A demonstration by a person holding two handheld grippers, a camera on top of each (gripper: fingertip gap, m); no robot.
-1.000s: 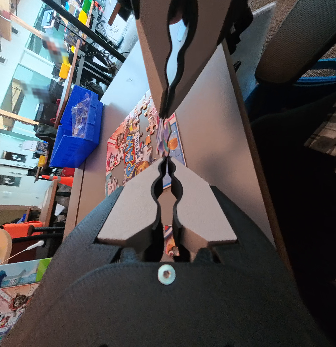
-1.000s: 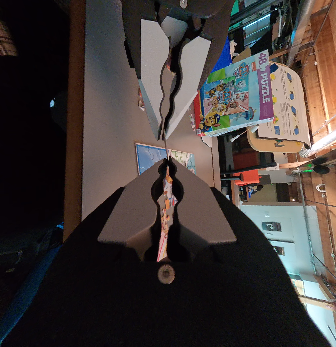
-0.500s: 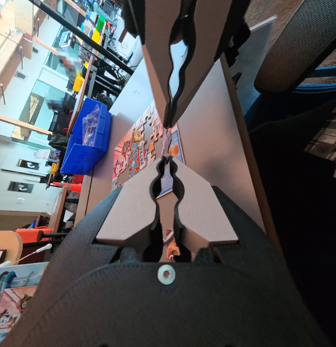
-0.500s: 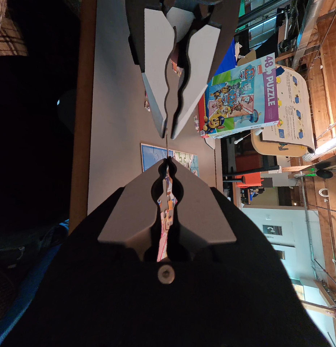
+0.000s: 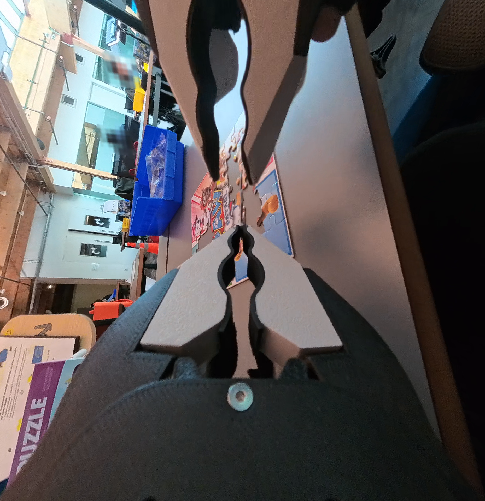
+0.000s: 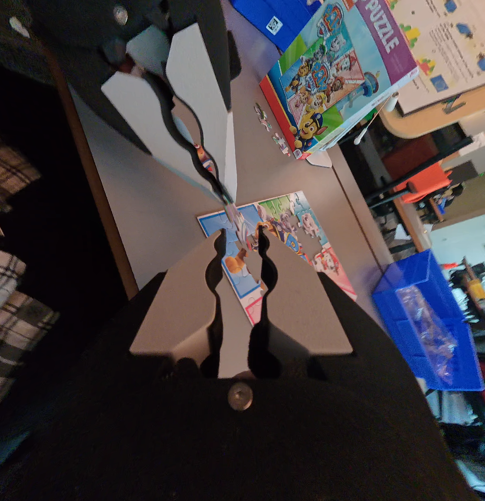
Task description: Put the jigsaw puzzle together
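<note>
The right gripper (image 6: 241,230) has let go since half a second ago: its fingers, then pinched on the puzzle piece (image 6: 237,220), now stand apart with a narrow gap between the tips. The left gripper (image 5: 242,226) still has its fingers closed tip to tip, clamped on that piece, which stands edge-on as a thin strip just past them. In the right wrist view the piece hangs from the left gripper's tips (image 6: 227,199), above the part-built puzzle (image 6: 279,244) and between the two grippers. In the left wrist view the right gripper (image 5: 230,179) comes down from the top edge with its tips parted over the far half of the puzzle (image 5: 222,206).

The puzzle lies flat on the grey tabletop (image 6: 160,195), with several gaps in its middle and along its edge. The puzzle box (image 6: 336,73) lies on the tabletop beyond one side of the puzzle, and a few loose pieces (image 6: 265,123) lie just beside the box, between it and the puzzle. A blue bin (image 6: 425,320) holding clear plastic bags stands at the puzzle's opposite side. The left gripper's fingers hide the strip of tabletop between puzzle and box.
</note>
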